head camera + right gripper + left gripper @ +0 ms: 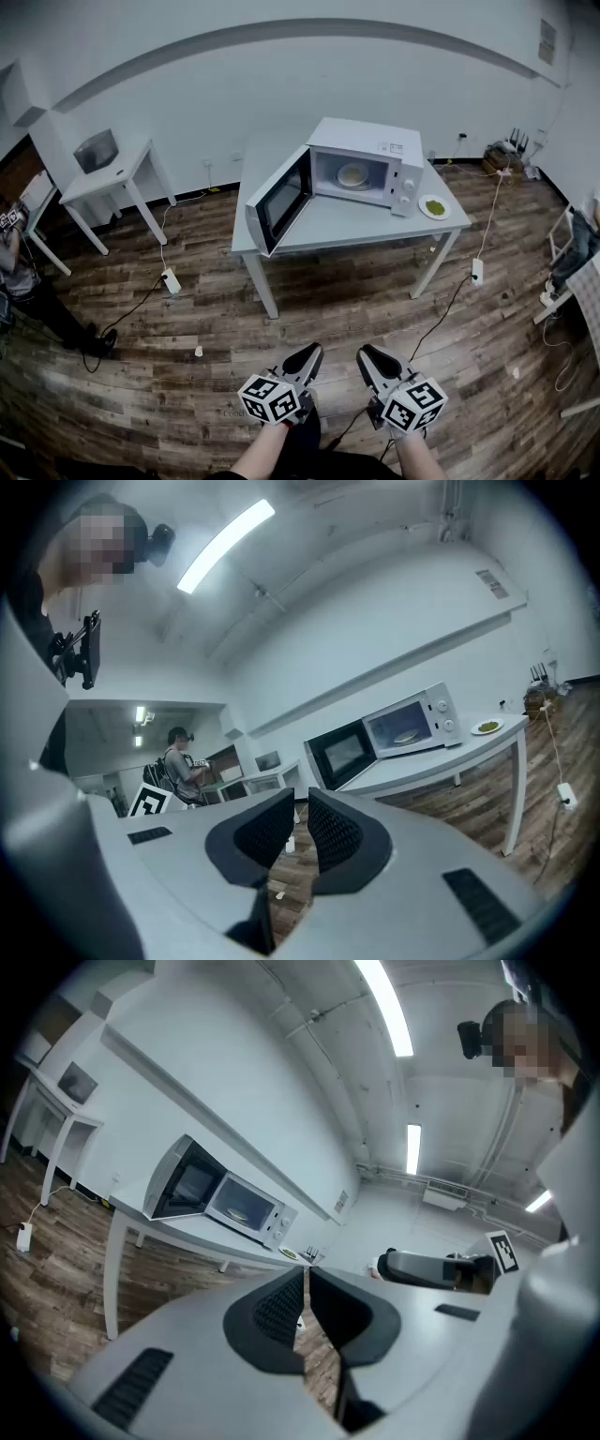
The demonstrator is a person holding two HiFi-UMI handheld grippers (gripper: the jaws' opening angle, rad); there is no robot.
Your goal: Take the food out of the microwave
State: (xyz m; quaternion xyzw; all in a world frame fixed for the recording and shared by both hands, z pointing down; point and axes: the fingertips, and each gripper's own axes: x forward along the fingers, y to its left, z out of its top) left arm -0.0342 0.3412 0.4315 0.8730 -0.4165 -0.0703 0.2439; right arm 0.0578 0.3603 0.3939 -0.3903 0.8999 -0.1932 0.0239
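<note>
Left claw (pixel 306 1274) and right claw (pixel 301 797), both closed, empty, well apart from microwave (pixel 370 141)

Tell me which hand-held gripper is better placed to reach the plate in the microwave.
Probably the right hand-held gripper: the open door juts out on the left hand-held gripper's side, while the plate sits clear ahead of the right. Both are empty and far off.

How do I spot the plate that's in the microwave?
Find the white table in the middle of the room, then the white microwave on it, door swung open. The plate sits inside its cavity; the other plate, holding green food, stands outside on the table.
</note>
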